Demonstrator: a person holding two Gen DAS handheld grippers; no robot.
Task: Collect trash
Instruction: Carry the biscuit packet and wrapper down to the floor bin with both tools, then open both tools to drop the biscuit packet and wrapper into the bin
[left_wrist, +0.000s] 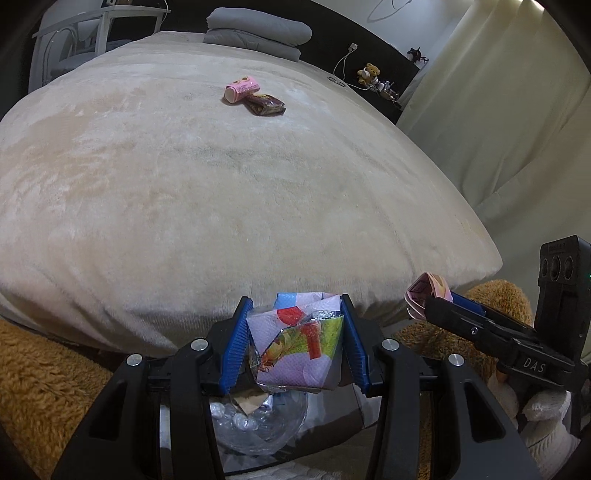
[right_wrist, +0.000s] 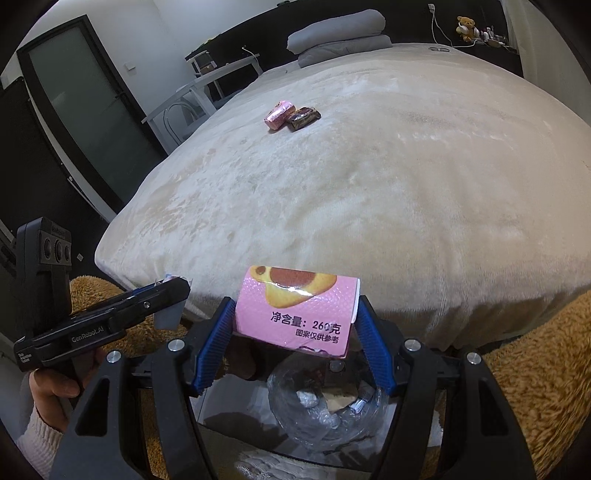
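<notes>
Spreading across both views, the wide bed under a plush cream blanket (left_wrist: 221, 206) carries two leftover pieces near its middle: a small pink rolled wrapper (left_wrist: 242, 88) touching a dark brown crumpled wrapper (left_wrist: 267, 105). A folded grey duvet (left_wrist: 258, 31) lies at the far end. Only the right wrist view takes in the dark glass-panelled door (right_wrist: 88, 110) on the left; only the left wrist view shows the pale curtain (left_wrist: 498, 122) on the right. A shaggy tan rug (right_wrist: 535, 398) borders the foot of the bed. Below both grippers stands a bin lined with clear plastic (right_wrist: 325, 413), holding crumpled scraps. The left gripper (left_wrist: 295, 343), partly closed, clamps a crushed multicoloured paper carton (left_wrist: 299, 350) between its blue pads. The right gripper (right_wrist: 295, 332), about half spread, grips a pink printed snack package (right_wrist: 299, 310) by its ends. The right wrist view alone shows a bare hand (right_wrist: 51, 391) with a knitted sleeve on the left gripper's handle.
</notes>
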